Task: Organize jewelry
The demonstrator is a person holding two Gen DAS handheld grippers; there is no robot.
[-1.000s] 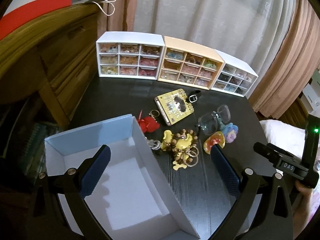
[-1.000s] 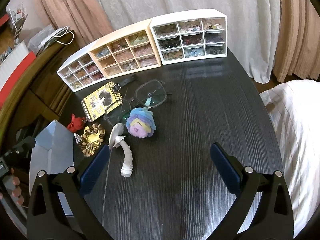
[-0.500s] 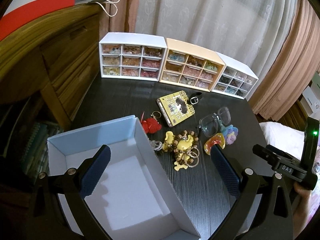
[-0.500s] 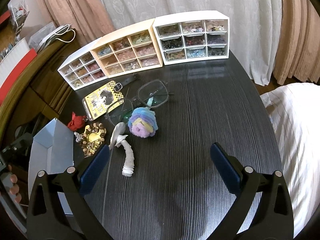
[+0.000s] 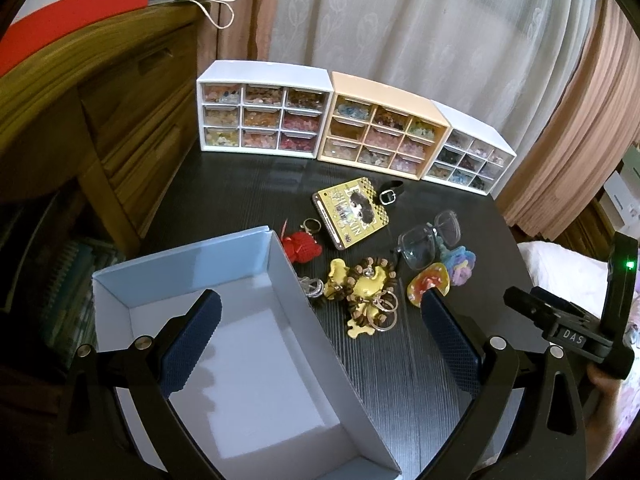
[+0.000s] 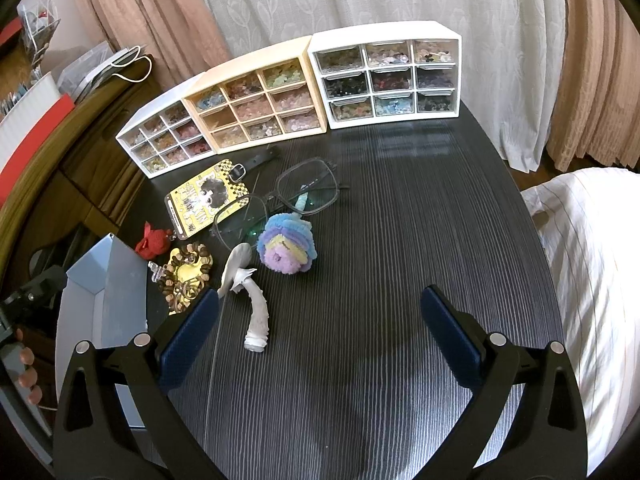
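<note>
white mushroom charm (image 6: pixel 251 292) lies stem toward camera, cap away, just inside wide-open, empty right gripper's (image 6: pixel 320 330) left finger.

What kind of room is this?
Probably a bedroom at home: a bed with white bedding sits beside the black table, curtains hang behind, and little bead drawers line its back.

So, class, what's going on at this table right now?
A person holds a gripper in each hand over a dark table. Both the left gripper and right gripper are open and hold nothing. The blue box under the left one looks empty. Keychains, glasses and a fluffy charm lie loose in front of three bead drawer units; sorting hasn't started.
</note>
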